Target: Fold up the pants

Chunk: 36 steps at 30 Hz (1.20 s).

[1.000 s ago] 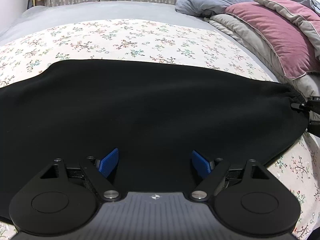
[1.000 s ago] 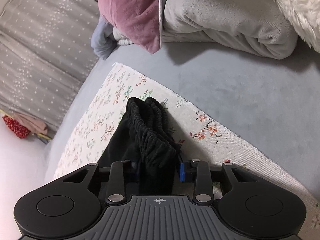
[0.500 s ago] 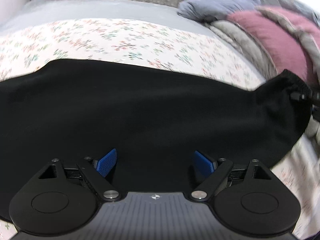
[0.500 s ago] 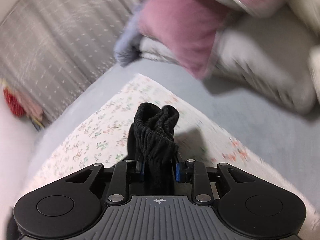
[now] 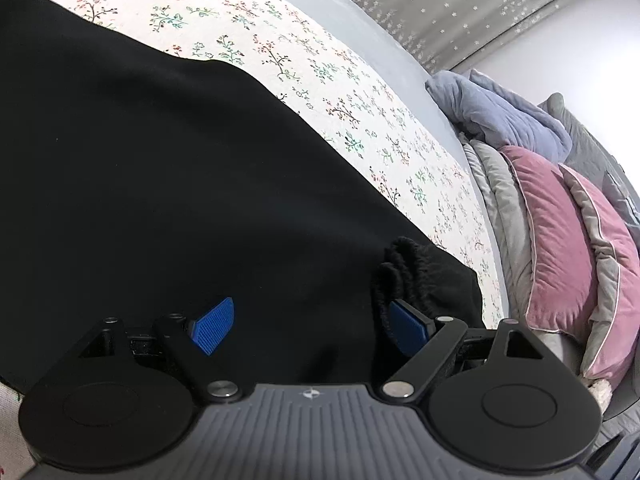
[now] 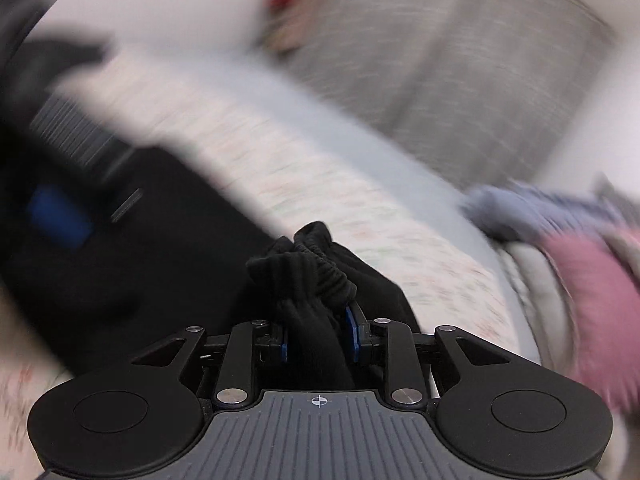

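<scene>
R gripper (image 6: 318, 334) clamping bunched elastic waistband of black fabric pants (image 5: 168, 184), jaws opening slightly. L gripper (image 5: 308, 326) gaping wide over pants, gripping nothing. Pants lying on floral bedsheet (image 5: 320, 60); waistband at 3 o'clock.

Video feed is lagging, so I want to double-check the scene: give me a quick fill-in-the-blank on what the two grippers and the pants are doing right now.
1. The right gripper is clamped on the gathered ____ of the black pants.
2. The left gripper has its jaws ____, gripping nothing.
3. The pants lie on a ____-patterned sheet.
4. The pillows at the bed's edge are ____.

Missing words: waistband; open; floral; pink
</scene>
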{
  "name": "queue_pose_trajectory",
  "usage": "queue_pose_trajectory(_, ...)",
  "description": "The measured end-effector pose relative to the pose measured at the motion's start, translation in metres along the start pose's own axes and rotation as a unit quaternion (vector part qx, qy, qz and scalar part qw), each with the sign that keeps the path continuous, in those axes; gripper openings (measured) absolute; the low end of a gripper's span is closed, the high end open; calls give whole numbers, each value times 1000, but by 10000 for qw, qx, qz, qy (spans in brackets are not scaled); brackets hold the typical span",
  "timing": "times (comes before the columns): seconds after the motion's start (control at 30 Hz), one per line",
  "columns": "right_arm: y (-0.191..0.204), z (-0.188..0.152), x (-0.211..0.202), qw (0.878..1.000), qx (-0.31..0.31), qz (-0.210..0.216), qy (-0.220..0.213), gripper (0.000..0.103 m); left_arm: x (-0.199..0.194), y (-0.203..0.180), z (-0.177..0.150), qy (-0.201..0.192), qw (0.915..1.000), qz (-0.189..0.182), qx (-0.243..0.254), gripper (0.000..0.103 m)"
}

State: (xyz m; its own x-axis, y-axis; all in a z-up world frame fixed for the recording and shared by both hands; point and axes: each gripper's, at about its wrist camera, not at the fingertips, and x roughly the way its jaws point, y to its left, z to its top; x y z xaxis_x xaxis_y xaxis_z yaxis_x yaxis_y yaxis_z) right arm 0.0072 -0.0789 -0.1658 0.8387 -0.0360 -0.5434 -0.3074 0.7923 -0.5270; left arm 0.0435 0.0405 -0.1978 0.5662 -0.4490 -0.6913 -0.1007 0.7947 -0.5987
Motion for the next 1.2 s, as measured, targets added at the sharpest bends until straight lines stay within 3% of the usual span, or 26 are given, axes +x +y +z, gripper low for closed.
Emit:
queue_pose_trajectory(0.1, 27, -7, 6, 9969, -771, -143, 85, 34, 2, -9, 0, 26, 9999, 49, 135, 93)
queue_pose_trajectory(0.17, 23, -8, 3, 9974, -713, 110, 51, 57, 6, -12, 1, 47, 9998, 52, 173, 93)
queue_pose_trajectory(0.27, 8, -13, -2, 9980, -375, 507, -6, 73, 7, -10, 0, 73, 9998, 35, 189, 93)
queue_pose_trajectory(0.37, -13, -16, -6, 9964, 111, 836, -9, 76, 6, -7, 2, 106, 9999, -31, 128, 93)
queue_pose_trajectory(0.5, -41, -29, -4, 9944, 518, 921, 7, 84, 6, -5, 3, 128, 9999, -89, 48, 93)
queue_pose_trajectory(0.73, -36, -26, 12, 9971, 82, 756, 25, 84, 10, -9, 2, 219, 9994, -271, -7, 93)
queue_pose_trajectory(0.8, -27, -24, 14, 9974, -72, 719, -77, 80, 10, -10, 1, 230, 9988, -423, -69, 93)
queue_pose_trajectory(0.83, -26, -20, 15, 9966, -37, 810, -111, 66, 9, -10, 1, 243, 9981, -543, -148, 95)
queue_pose_trajectory(0.87, -26, -18, 14, 9956, 65, 928, -108, 34, 9, -8, 1, 263, 9967, -713, -276, 97)
queue_pose_trajectory(0.9, -31, -14, 16, 9943, 242, 1031, -88, 22, 10, -5, 2, 306, 9943, -918, -452, 99)
queue_pose_trajectory(1.03, -31, -1, 5, 9937, 754, 707, -433, 15, 18, 5, 3, 547, 9769, -1621, -1279, 103)
queue_pose_trajectory(1.2, -6, 6, -3, 9946, 430, 536, -773, 15, 25, -7, 4, 681, 9722, -1879, -1218, 103)
